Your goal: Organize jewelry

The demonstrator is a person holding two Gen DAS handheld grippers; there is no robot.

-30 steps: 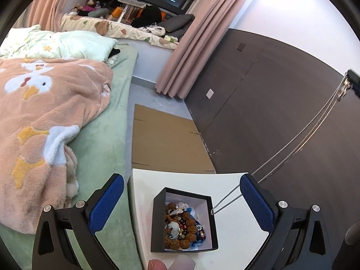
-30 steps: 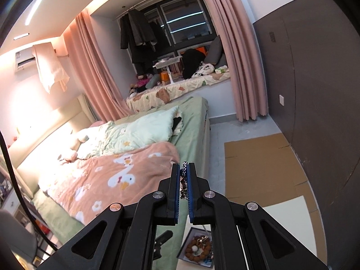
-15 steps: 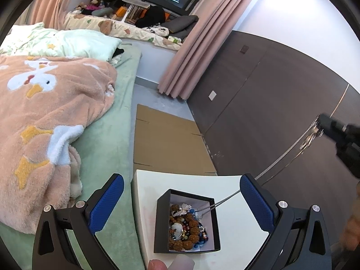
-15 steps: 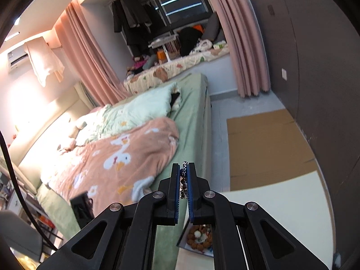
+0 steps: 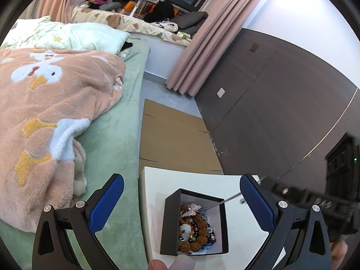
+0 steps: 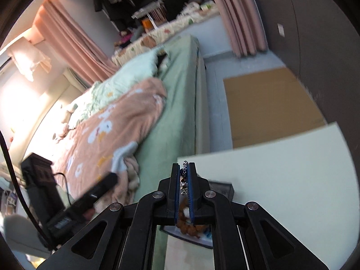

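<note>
so far the black box (image 5: pixel 194 222) on the white table (image 5: pixel 155 180) holds a heap of beads (image 5: pixel 195 227) and a silver pendant (image 5: pixel 191 209). its chain (image 5: pixel 227 200) runs over the box's rim to the right gripper (image 6: pixel 184 175), clenched on the chain's clasp end, so that piece looks only part way in. the left gripper (image 5: pixel 181 204) hovers over the box, jaws wide and empty. nearby are a green bed (image 5: pixel 117 135), a peach blanket (image 5: pixel 51 112) and floor cardboard (image 5: pixel 173 139); nothing blocks the box.
</note>
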